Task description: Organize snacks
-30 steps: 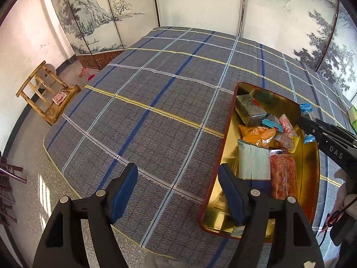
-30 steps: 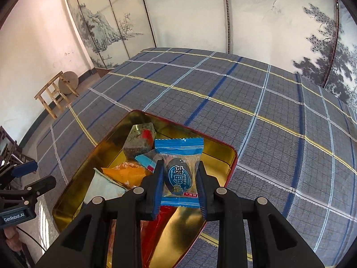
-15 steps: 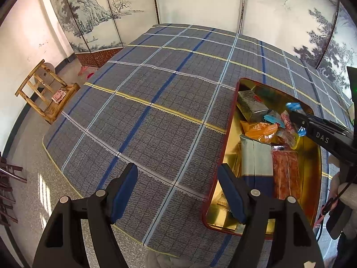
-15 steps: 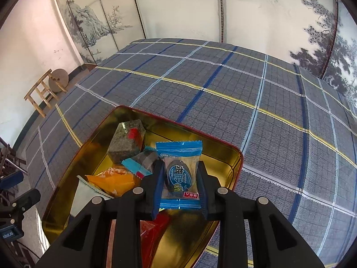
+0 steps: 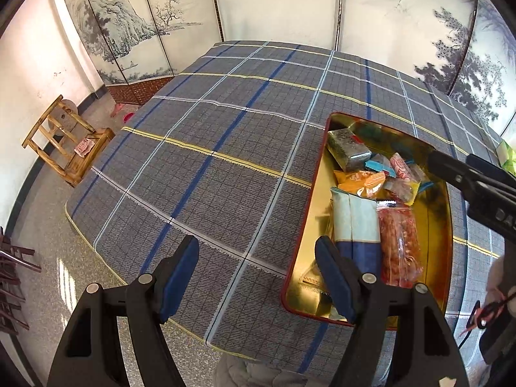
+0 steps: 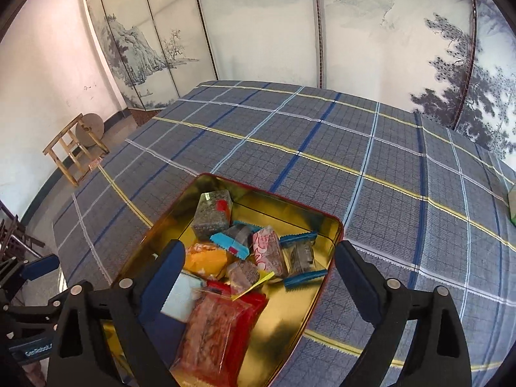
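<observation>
A gold tin with a red rim (image 6: 339, 225) sits on the checked tablecloth and holds several wrapped snacks. My right gripper (image 6: 259, 251) hovers above the tin, its jaws opening wide with nothing between the pads. Below it, a blue-edged snack packet (image 6: 301, 258) lies loose by the tin's far right corner, next to a pink-and-white packet (image 6: 269, 251). A grey block pack (image 6: 213, 214), an orange pack (image 6: 206, 259) and a red bag (image 6: 216, 332) also lie inside. My left gripper (image 5: 256, 248) stands open and empty over the cloth, left of the tin (image 5: 435, 225).
The checked cloth (image 5: 209, 167) covers the table, whose near and left edges drop to the floor. A wooden stool (image 5: 67, 148) stands on the floor to the left. A painted folding screen (image 5: 290, 6) runs behind the table. A green object (image 6: 512, 203) shows at the far right.
My right gripper has opened and let go of the blue-edged packet, which now lies in the tin. That gripper has also lifted a little. The left gripper has stayed put.
</observation>
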Demonstrator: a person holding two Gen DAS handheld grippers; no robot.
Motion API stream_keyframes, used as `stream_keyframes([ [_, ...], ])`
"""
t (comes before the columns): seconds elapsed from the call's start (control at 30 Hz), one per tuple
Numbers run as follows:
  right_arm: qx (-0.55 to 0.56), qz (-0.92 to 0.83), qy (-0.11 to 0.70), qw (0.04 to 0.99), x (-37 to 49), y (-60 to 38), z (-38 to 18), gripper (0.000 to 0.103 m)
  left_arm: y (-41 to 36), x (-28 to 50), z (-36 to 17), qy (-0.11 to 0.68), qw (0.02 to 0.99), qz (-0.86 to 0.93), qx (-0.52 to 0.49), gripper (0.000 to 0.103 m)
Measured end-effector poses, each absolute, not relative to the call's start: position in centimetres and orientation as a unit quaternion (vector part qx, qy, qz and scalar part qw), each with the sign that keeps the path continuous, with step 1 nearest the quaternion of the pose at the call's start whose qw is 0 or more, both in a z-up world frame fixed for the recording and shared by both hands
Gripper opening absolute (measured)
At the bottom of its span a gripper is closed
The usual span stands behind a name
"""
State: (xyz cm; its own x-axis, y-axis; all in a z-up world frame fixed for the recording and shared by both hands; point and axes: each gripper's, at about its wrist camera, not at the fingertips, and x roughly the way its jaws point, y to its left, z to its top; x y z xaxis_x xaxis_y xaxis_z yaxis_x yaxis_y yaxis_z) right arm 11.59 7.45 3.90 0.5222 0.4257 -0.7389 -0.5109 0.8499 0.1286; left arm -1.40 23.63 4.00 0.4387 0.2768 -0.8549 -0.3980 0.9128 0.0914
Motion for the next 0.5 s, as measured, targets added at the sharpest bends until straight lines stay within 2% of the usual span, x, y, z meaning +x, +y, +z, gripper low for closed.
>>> stream_keyframes([
  [0.23, -0.058, 0.262, 0.383, 0.884, 6.5, 5.5, 5.6, 0.099, 21.6, -2.5, 4.9, 0.484, 0.853, 0.189, -0.048, 0.072],
  [0.5, -0.07, 0.246, 0.412, 0.875, 2.3, 3.3, 4.9, 0.101, 19.0, -3.4, 4.8, 0.487, 0.855, 0.173, -0.036, 0.072],
])
